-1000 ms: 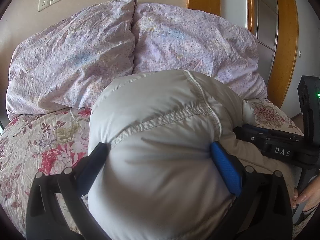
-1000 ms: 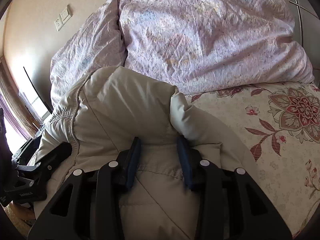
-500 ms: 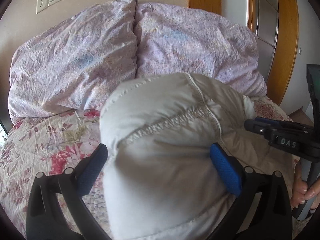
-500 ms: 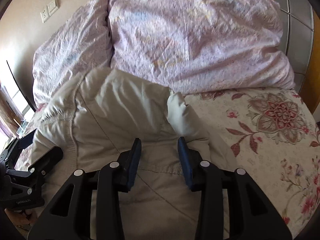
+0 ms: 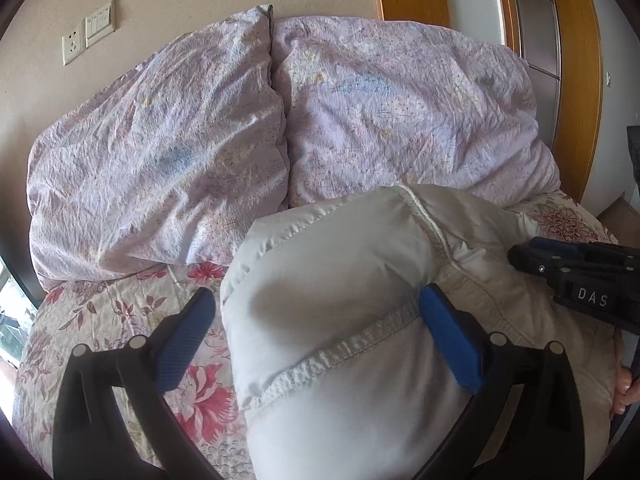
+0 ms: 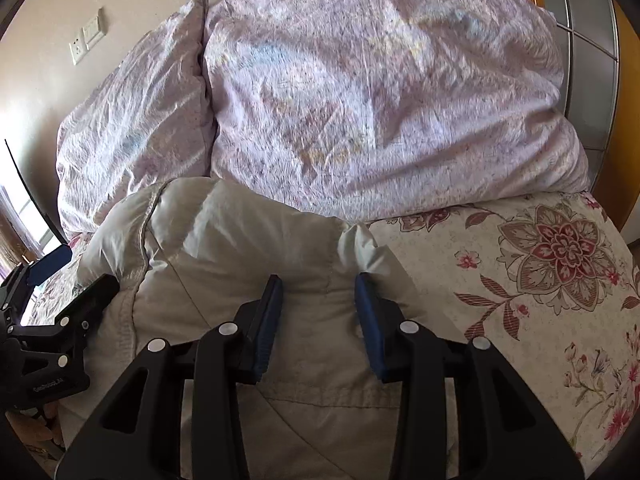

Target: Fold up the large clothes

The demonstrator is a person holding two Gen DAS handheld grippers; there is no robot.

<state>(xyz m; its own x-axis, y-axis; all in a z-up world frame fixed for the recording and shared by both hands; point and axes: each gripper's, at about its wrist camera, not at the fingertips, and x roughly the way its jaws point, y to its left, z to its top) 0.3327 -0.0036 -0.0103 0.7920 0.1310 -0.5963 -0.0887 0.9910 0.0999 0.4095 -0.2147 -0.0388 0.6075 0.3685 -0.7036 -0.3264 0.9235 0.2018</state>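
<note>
Right tool (image 6: pixel 318 312) clamped on padded grey jacket (image 6: pixel 240 248), bedside.

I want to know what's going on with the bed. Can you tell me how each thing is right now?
puffy jacket: bunched up, lifted off the bed at the near end.
left hand-held gripper: wide open, right pad against the jacket, left pad clear.
right hand-held gripper: clamped on a jacket fold.
two pillows: crumpled, leaning on the wall.
floral bedspread: lying flat.

Puffy satiny cloth jacket (image 5: pixel 340 320), crinkled pillows (image 5: pixel 160 152)
</note>
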